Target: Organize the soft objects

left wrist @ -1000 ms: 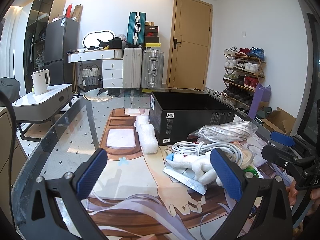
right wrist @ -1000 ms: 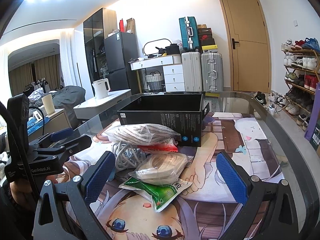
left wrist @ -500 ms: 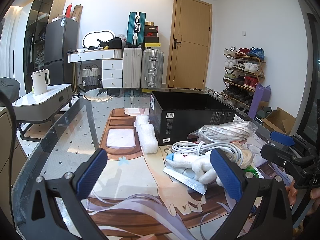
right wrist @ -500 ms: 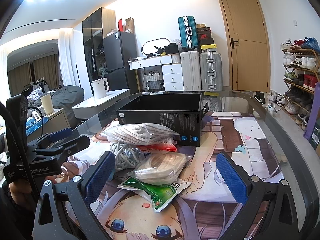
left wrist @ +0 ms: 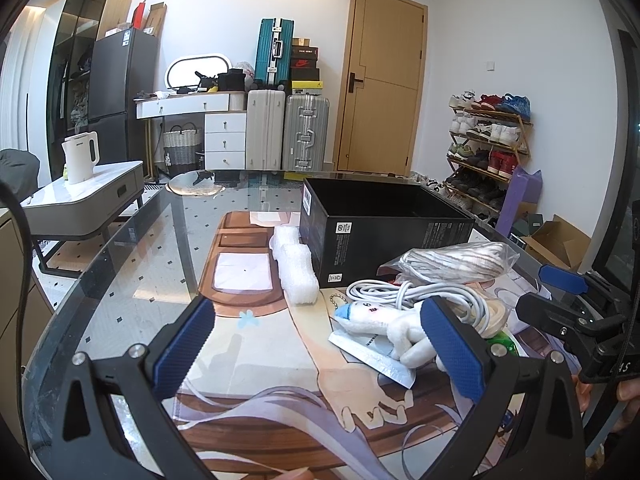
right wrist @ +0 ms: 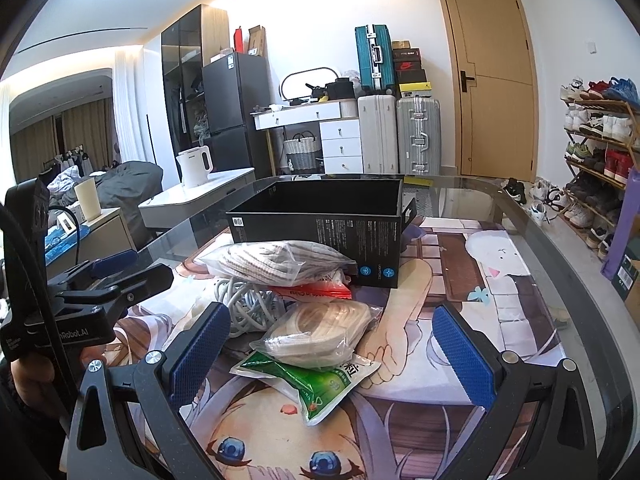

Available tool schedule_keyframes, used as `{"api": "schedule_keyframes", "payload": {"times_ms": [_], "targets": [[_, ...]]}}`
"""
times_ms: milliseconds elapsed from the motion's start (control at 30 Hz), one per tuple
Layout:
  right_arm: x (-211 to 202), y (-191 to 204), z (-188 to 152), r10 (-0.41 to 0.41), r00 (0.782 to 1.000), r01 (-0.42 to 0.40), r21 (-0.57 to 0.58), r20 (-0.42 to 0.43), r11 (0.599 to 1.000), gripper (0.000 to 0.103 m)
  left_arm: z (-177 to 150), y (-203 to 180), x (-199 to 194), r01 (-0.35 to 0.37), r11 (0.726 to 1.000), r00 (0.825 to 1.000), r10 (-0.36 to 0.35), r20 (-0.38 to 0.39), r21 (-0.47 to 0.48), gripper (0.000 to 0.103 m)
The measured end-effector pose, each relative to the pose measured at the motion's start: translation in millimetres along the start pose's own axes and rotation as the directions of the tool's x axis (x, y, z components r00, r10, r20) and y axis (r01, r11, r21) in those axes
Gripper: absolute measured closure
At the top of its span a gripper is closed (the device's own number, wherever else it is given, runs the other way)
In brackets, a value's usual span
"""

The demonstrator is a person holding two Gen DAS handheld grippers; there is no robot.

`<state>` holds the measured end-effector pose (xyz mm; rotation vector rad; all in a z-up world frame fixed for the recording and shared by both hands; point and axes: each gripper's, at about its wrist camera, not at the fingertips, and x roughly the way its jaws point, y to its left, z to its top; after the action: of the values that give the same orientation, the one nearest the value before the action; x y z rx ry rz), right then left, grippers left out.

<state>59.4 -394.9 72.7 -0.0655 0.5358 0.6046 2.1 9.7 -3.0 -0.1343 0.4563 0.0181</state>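
Left wrist view: the left claw [left wrist: 320,344] hangs low over a glass-topped desk [left wrist: 132,264], its blue pads wide apart and holding nothing. Ahead and to the right lies a heap of soft things. Nearest is a small white plush toy [left wrist: 394,330] lying on a flat foil packet [left wrist: 372,354], just beside the claw's right pad. Behind it sit a coil of white cable [left wrist: 416,294] and a clear bag of striped cloth [left wrist: 452,260]. A roll of bubble wrap [left wrist: 298,268] lies against the side of an open black box [left wrist: 380,232]; the part of its inside that shows looks empty. The toy should be light and squashy, best pinched across its body.

Right wrist view: the right claw [right wrist: 330,346] is also spread wide and empty, just short of the heap. Between its pads lies a clear bag of beige coiled material [right wrist: 320,330] resting on a green packet [right wrist: 316,380], with a red-edged packet [right wrist: 316,290] behind. The bags look slippery and crumple easily, so a grip across the bulging middle seems safest. The left claw shows at the left edge.
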Motion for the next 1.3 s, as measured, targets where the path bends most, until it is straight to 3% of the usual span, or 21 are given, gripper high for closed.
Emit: {"api": "schedule_keyframes", "payload": {"times_ms": [567,1033,1167,1300], "targets": [[5,6,10,-0.032,0.998,0.031,-0.023,-0.048,0.999,0.0,5,-4,9,-0.059,0.997,0.997,0.06,-0.043,0.04,0.0],[16,24,39,-0.001,0.994,0.001,-0.006,-0.112,1.0,0.0,19,6,15,-0.077,0.996,0.994,0.081,-0.075,0.048,0.0],[25,37,45,-0.025,0.991,0.018,-0.054,-0.132,0.998,0.0,24,14,21,-0.077,0.997,0.993,0.079,-0.091,0.023,0.0],[36,44,48,-0.032,0.987,0.021,-0.071,-0.158,0.997,0.0,28,23,28,-0.034,0.999,0.99,0.031,-0.136,-0.02,0.0]]}}
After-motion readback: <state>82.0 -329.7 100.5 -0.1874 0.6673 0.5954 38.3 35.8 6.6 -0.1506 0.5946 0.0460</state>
